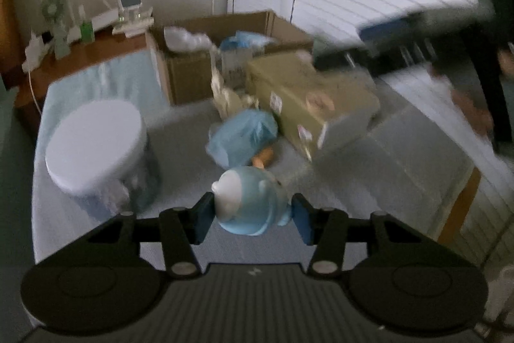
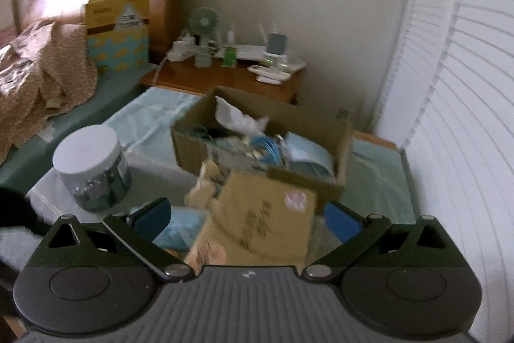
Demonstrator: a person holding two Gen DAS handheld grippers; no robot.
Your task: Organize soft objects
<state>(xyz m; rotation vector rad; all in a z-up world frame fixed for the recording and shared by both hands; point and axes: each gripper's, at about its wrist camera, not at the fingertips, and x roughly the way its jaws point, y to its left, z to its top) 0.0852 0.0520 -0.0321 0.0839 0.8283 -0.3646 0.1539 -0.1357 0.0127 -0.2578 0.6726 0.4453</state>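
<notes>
A small light-blue and white plush toy (image 1: 247,201) sits between the blue pads of my left gripper (image 1: 253,216), which is shut on it just above the pale blue table cover (image 1: 106,79). Behind the toy lie a crumpled blue plastic bag (image 1: 244,134) and a small orange item (image 1: 265,156). My right gripper (image 2: 247,221) stands wide open over a closed tan carton (image 2: 260,214), with nothing pressed between its pads. Beyond the carton is an open cardboard box (image 2: 189,147) filled with bags and soft items.
A jar with a white lid (image 1: 96,143) stands at the left. A wooden nightstand (image 2: 225,76) holds a small fan, chargers and bottles. A brown patterned blanket (image 2: 41,66) lies on the bed at the left. White blinds (image 2: 465,118) fill the right.
</notes>
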